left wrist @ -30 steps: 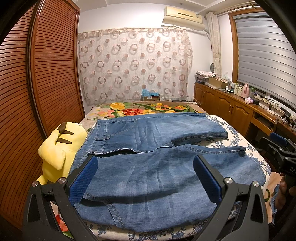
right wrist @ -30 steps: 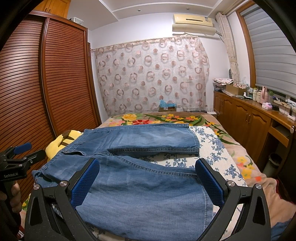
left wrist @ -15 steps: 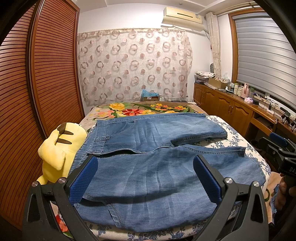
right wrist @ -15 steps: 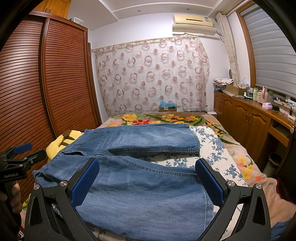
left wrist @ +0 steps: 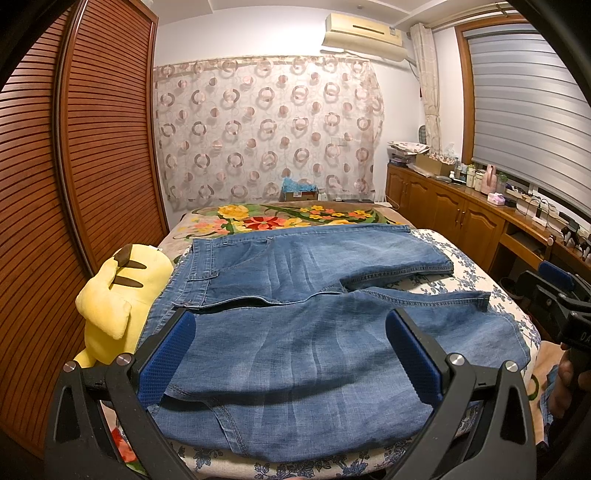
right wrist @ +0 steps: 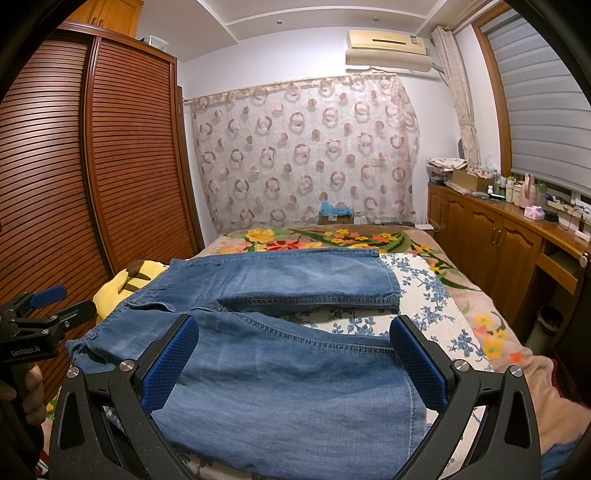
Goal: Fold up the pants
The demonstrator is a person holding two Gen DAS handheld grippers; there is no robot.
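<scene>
Nothing has moved since the earlier frames: both grippers hover wide open over the jeans, holding nothing
Jeans [left wrist: 295, 325] lie flat across the bed [left wrist: 476, 280], waistband toward the wardrobe side, legs apart in a V on the blue-flowered sheet; left gripper [left wrist: 290, 358] sits over the seat and near leg, right gripper [right wrist: 293, 360] over the near leg's lower end, blue pads clear of the cloth; yellow plush [left wrist: 114, 295] wedged beside the waistband against the slatted wardrobe [left wrist: 74, 184]; bright floral blanket [left wrist: 288, 218] at the far end, circle-print curtain [left wrist: 266, 129], air conditioner [left wrist: 364, 31] above, wooden cabinets [left wrist: 447, 214] with clutter under a blind [left wrist: 524, 110]
</scene>
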